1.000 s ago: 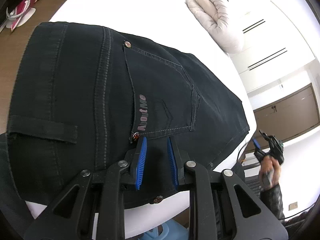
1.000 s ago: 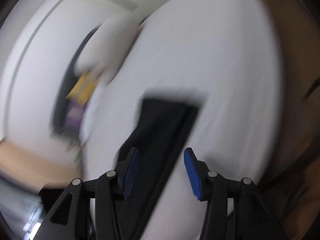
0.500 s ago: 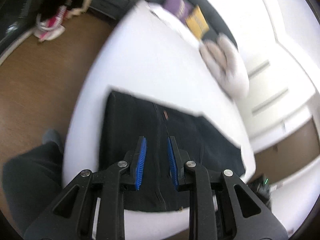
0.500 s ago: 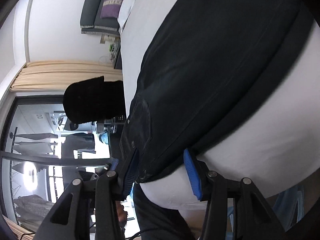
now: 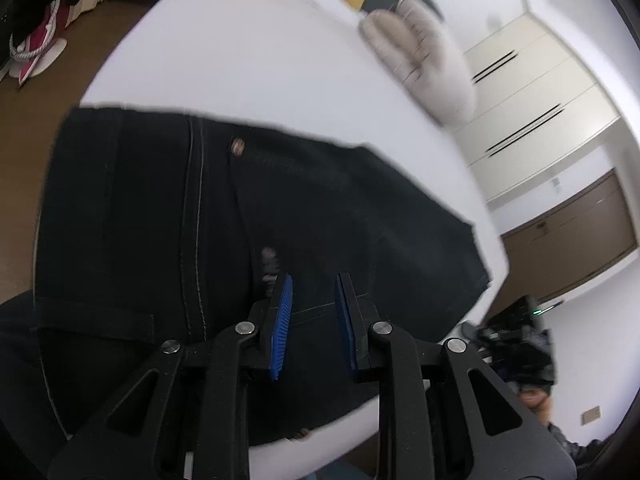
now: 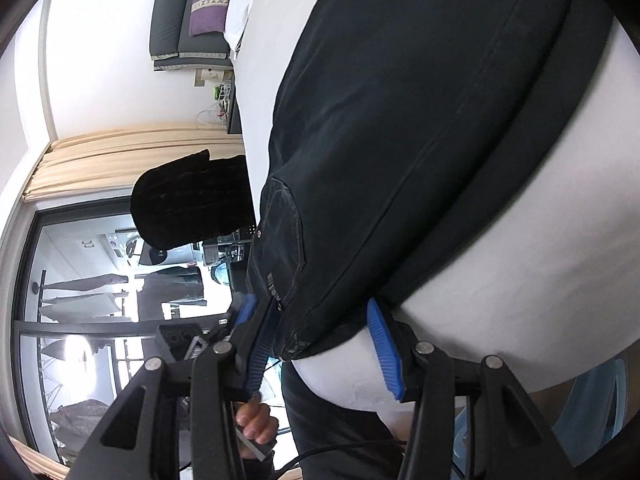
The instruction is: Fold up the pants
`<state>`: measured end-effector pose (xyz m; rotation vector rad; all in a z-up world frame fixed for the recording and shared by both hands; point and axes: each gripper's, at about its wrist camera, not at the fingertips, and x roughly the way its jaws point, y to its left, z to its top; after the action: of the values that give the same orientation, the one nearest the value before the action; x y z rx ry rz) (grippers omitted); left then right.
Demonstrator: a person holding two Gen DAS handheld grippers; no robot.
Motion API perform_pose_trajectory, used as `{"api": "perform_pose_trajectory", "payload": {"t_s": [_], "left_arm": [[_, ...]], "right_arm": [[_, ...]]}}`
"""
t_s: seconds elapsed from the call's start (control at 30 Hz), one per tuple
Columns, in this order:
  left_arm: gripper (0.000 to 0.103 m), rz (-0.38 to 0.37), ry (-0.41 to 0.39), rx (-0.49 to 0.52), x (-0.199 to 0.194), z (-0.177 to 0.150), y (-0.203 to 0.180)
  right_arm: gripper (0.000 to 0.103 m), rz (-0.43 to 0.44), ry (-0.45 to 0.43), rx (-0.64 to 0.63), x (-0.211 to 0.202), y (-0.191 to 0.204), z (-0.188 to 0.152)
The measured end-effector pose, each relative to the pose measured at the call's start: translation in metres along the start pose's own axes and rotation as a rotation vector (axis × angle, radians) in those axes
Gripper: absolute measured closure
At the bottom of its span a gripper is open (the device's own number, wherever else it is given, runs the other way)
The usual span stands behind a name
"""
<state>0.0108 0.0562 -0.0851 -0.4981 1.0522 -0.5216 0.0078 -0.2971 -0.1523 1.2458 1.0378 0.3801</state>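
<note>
black pants lay folded compactly on the white bed; my left gripper and right gripper hovered released; only tidying seemingly remained.

Beyond the pants the bed lies bare and open up to a fluffy pillow near the far edge. At the near edge, the person's legs crowd the gap.
</note>
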Motion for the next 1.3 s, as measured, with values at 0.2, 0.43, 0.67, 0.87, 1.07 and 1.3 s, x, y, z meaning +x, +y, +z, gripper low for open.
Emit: {"api": "perform_pose_trajectory", "payload": {"t_s": [0.2, 0.43, 0.67, 0.87, 1.07, 1.3], "left_arm": [[0.082, 0.048, -0.001, -0.014, 0.007, -0.004, 0.029], [0.082, 0.078, 0.005, 0.015, 0.008, 0.003, 0.042], [0.093, 0.070, 0.009, 0.000, 0.014, 0.014, 0.051], [0.094, 0.074, 0.003, -0.005, 0.013, 0.019, 0.050], [0.094, 0.078, -0.003, -0.013, 0.002, 0.015, 0.056], [0.094, 0.089, -0.002, -0.018, -0.002, 0.015, 0.056]], "right_arm": [[0.064, -0.002, -0.014, 0.019, 0.005, -0.003, 0.007], [0.102, -0.039, -0.009, 0.011, 0.012, -0.014, 0.010], [0.100, -0.043, -0.025, 0.003, 0.010, -0.020, -0.003], [0.098, 0.028, -0.063, 0.045, -0.005, -0.026, 0.015], [0.091, 0.060, -0.289, 0.110, -0.067, -0.048, 0.059], [0.103, -0.017, -0.377, 0.131, -0.104, -0.072, 0.063]]}}
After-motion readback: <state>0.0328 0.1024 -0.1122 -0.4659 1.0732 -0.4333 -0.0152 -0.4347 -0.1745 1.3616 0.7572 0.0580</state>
